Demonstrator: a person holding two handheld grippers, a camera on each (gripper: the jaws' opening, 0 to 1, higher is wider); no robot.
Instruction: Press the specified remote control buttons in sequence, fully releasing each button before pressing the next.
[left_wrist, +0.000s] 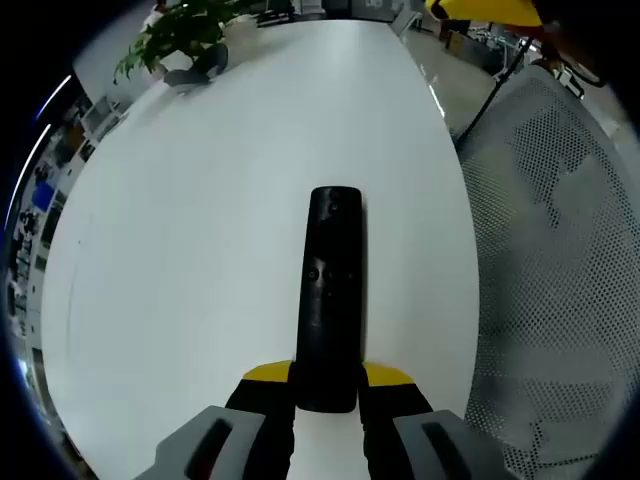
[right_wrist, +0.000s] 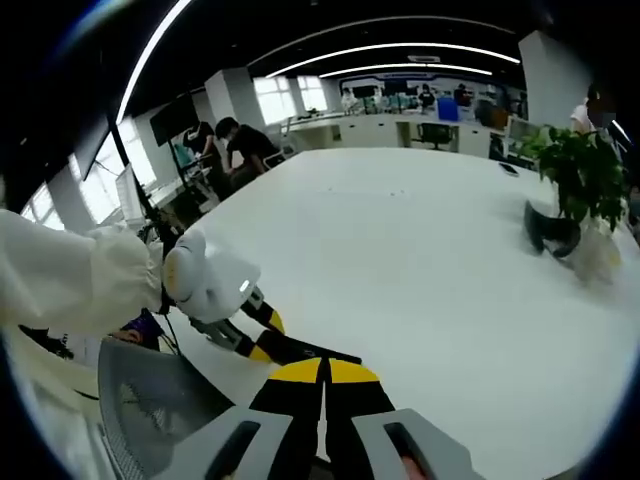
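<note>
- In the left gripper view, the left gripper (left_wrist: 326, 395) clamps its yellow-tipped jaws on the near end of a black remote control (left_wrist: 331, 290), one jaw on each long side.
- The remote control lies flat on the white desk (left_wrist: 200, 240), close to the desk's near edge and right-hand side, its button face up and its far end pointing toward the middle of the desk.
- Just off the desk's right edge stands a grey mesh chair (left_wrist: 560, 250).
- At the desk's far left corner sits a potted plant (left_wrist: 180, 35), well apart from the remote.
- In the right gripper view, the right gripper (right_wrist: 325, 385) hangs above the desk's near edge with its yellow-tipped jaws pressed together and nothing between them.
- Just beyond it, the other gripper comes in from the left, carried by a hand in a white sleeve (right_wrist: 70, 280); the dark remote shows at its tips.
- A person (right_wrist: 245, 145) sits beyond the desk's far left edge.
</note>
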